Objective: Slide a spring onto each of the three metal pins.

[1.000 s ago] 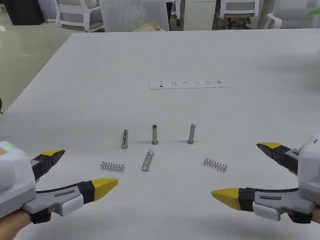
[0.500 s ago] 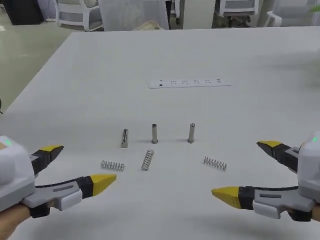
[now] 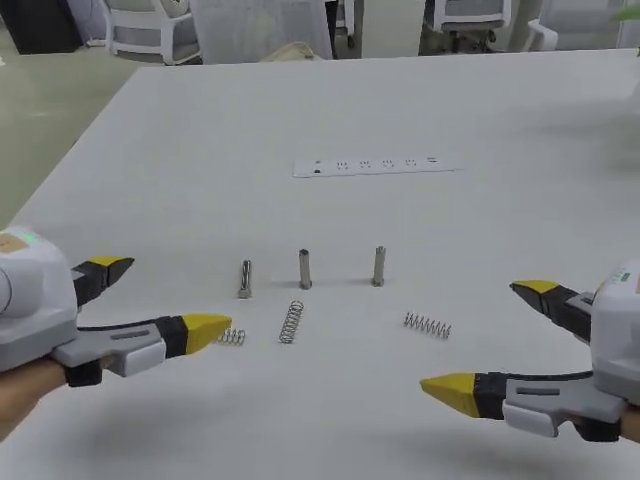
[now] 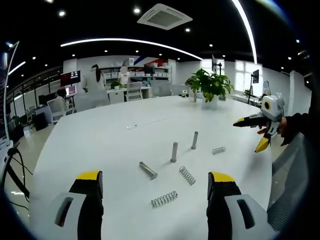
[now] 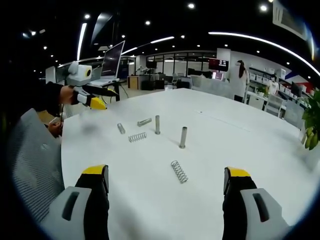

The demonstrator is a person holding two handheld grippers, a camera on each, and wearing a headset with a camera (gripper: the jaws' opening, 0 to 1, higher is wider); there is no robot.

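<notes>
**Head view: left gripper closes on the first spring, 0 of 3 pins loaded**

Your left gripper (image 3: pixel 160 297) has come up and inward over the last second. Its yellow lower tip, which sat well short of the left spring (image 3: pixel 234 337) before, now covers that spring's near end. The jaws are spread wide and hold nothing. The left gripper view agrees, with the spring lying on the table (image 3: pixel 200 150) between and just ahead of the 2 tips. The pins and springs keep their layout apart from a small shift of the whole picture, which is your head moving.

Your right gripper (image 3: pixel 490 338) has hardly moved. It hangs released and empty, near the right spring (image 3: pixel 427 324) but apart from it.

All 3 springs lie loose on the table, the middle spring (image 3: pixel 291 321) just in front of the middle pin (image 3: pixel 304 268). That pin and the right pin (image 3: pixel 379 266) stand upright and bare. The left pin (image 3: pixel 245 278) lies on its side, as the left gripper view makes plain.

So the task is at its first pick, probably the left spring. Expect the fallen pin to need standing up or holding before a spring will slide on. The wire coil may also roll when the jaws close.
</notes>
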